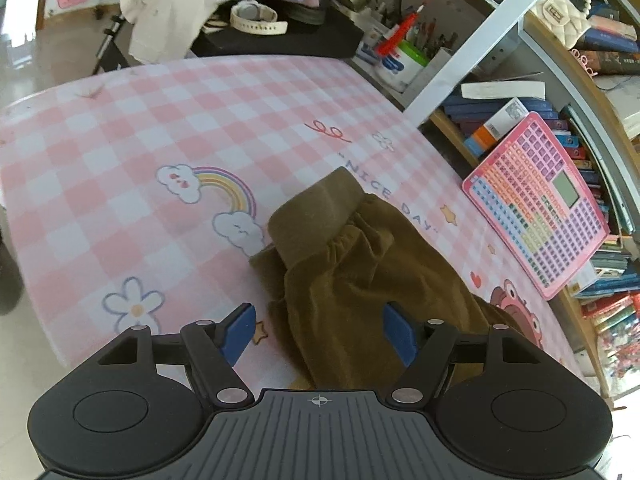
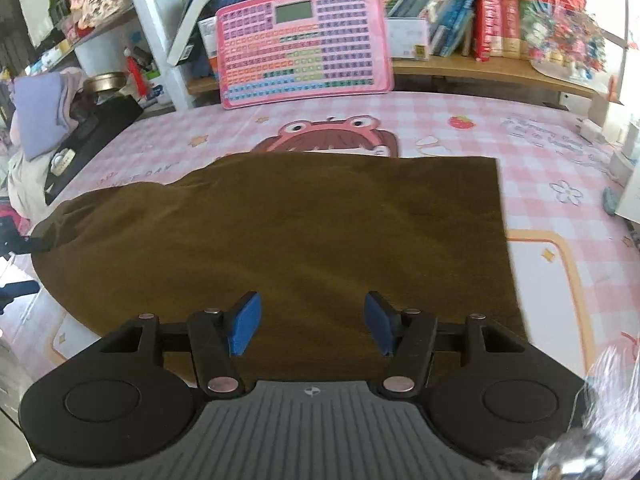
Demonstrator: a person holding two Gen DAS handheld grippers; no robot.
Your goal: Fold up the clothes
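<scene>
Two tools hover over one olive-brown garment [image 2: 280, 232] that lies spread on the tabletop [image 1: 120, 152], which is covered by a pink checked cloth with cartoon prints. The garment looks like trousers: in the right wrist view the wide part lies flat with a straight edge on the right, likely laid out so it can be doubled over, while the left wrist view shows the gathered, ribbed cuff [image 1: 316, 212] at the end of a leg, pointing away across the tabletop.

Left tool [image 1: 320, 334] has its blue pads spread wide, with the leg fabric running beneath and between them but not pressed. Right tool [image 2: 310, 324] is also spread, poised above the flat cloth with nothing pinched. I judge both are lining up to take hold of an edge for a fold.

At the far edge a white cup [image 1: 400, 66] holds pens and a red marker, kept upright and clear of the working area. A pink keyboard toy [image 2: 304, 44] leans against the bookshelf [image 2: 500, 68], whose compartments hold rows of books. Folded lilac cloth [image 2: 40, 116] sits stacked on the left, possibly finished pieces.
</scene>
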